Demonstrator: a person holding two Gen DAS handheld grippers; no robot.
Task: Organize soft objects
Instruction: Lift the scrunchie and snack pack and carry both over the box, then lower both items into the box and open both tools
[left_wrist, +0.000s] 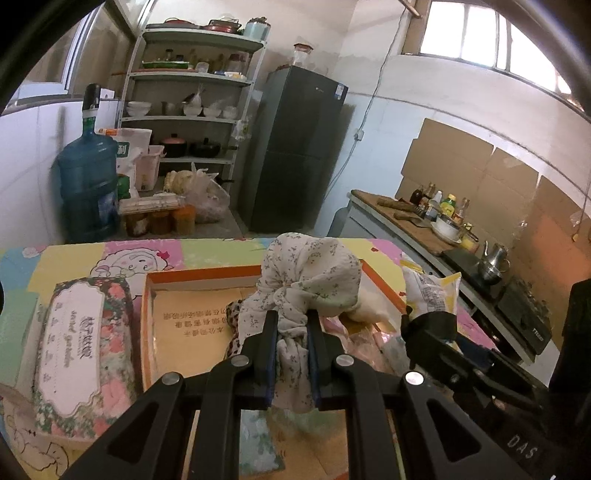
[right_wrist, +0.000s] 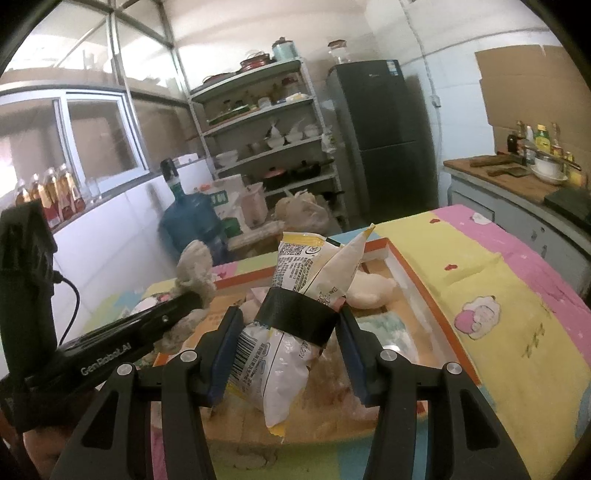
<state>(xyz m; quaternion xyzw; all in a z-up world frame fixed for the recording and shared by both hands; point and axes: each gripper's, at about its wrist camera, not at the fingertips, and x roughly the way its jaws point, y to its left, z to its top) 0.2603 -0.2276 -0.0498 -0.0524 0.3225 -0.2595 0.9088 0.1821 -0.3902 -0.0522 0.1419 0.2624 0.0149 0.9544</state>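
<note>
The left gripper (left_wrist: 291, 317) is clamped narrow on a bunched floral cloth (left_wrist: 310, 280), which is held above the orange-rimmed box (left_wrist: 146, 317); the right gripper (right_wrist: 291, 317) stands about half wide, its pads pressed on a taped packet (right_wrist: 299, 306), which is likewise held over the box, its lower end hanging free below the tape. A plush toy (right_wrist: 369, 290) lies at the far end of the box; more soft items are seen on its floor, too blurred to be named. A tissue box (left_wrist: 77, 350) lies just beside the orange-rimmed one, on the cartoon cover (right_wrist: 498, 295).

The step in hand is judged to be the placing of both held things into the box. The cloth is best lowered until its bulk rests on the floor before the jaws are parted, since a loose bundle will spread and may catch on a pad; the bare cardboard at the left is the better spot. The packet should be laid flat, not dropped on end, lest it tip over the rim; the grippers are near each other, so they are best lowered one at a time, well apart.
</note>
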